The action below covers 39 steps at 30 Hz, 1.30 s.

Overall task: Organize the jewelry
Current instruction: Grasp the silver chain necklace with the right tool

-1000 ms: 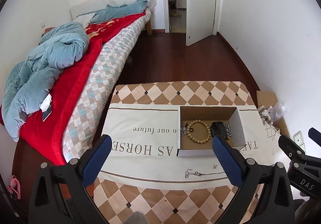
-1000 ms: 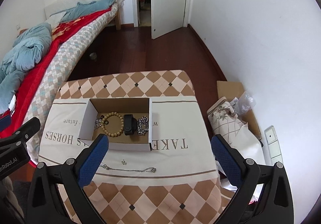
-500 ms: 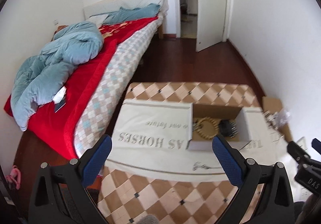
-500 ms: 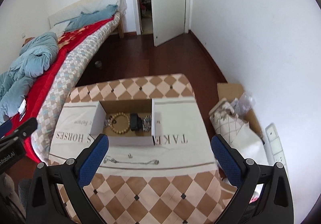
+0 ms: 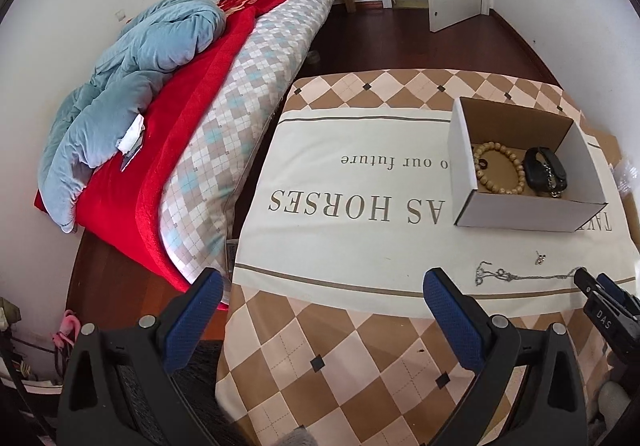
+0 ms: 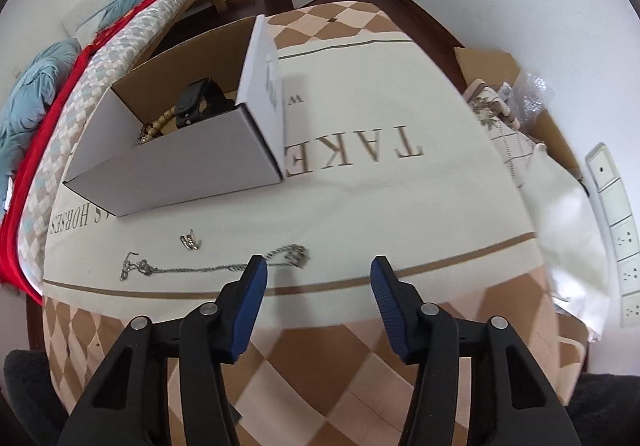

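Your right tongs [image 6: 318, 278] hang spread apart, gripping nothing, low over the desk [image 6: 400, 206]. The silver chain necklace [image 6: 208, 267] lies flat just ahead, its bunched end [image 6: 296, 255] between the blue pads and a little beyond them. A small earring [image 6: 189, 240] sits nearby, the box [image 6: 192, 162] behind it. Your left tongs [image 5: 324, 296] are wide and empty too, off to the chain's left.

Silver chain [image 6: 216, 267] stretched flat at 6 o'clock of open box [image 6: 180, 170] holding bead bracelet [image 5: 500, 172], black band [image 5: 546, 170]; small earring [image 6: 189, 241] between.
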{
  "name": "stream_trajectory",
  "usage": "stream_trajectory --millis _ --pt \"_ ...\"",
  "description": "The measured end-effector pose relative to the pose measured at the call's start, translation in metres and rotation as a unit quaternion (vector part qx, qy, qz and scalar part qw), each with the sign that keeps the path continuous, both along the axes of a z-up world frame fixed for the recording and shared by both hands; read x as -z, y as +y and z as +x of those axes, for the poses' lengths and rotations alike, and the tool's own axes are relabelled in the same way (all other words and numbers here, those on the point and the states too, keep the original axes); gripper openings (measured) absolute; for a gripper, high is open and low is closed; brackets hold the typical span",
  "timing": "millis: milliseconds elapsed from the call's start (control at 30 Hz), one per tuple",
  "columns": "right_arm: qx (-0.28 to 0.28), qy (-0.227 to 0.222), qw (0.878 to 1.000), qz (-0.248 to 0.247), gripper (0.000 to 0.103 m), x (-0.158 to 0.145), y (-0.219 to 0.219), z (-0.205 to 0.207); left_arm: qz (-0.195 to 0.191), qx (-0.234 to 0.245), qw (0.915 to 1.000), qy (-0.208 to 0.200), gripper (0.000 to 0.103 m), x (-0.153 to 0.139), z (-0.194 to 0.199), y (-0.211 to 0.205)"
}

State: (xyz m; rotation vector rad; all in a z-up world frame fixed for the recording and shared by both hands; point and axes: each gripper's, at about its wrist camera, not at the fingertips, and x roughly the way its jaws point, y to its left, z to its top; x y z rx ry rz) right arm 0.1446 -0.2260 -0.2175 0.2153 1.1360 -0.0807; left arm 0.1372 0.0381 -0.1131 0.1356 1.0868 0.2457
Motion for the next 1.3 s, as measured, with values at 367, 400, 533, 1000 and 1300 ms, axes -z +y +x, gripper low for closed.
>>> stream_trajectory --millis 367,400,533,1000,1300 --pt "0.003 0.005 0.998 -0.063 0.013 -0.002 -0.016 -0.021 -0.014 0.028 0.9995 0.005 0.102 0.000 0.016 -0.025" --pt "0.014 0.009 0.998 -0.063 0.013 -0.004 -0.027 -0.025 -0.019 0.040 0.9990 0.010 0.102 0.004 0.019 -0.034" --pt "0.064 0.023 0.996 -0.052 0.013 -0.007 -0.074 -0.040 -0.055 0.088 0.9938 0.041 0.102 0.024 0.029 -0.076" --pt "0.072 -0.044 0.996 0.040 0.013 -0.069 -0.097 -0.051 -0.093 0.114 0.9850 0.090 0.096 0.060 0.036 -0.117" --pt "0.040 -0.086 0.994 0.049 0.013 -0.116 -0.082 -0.041 -0.100 0.112 0.9853 0.082 0.096 0.059 0.035 -0.115"
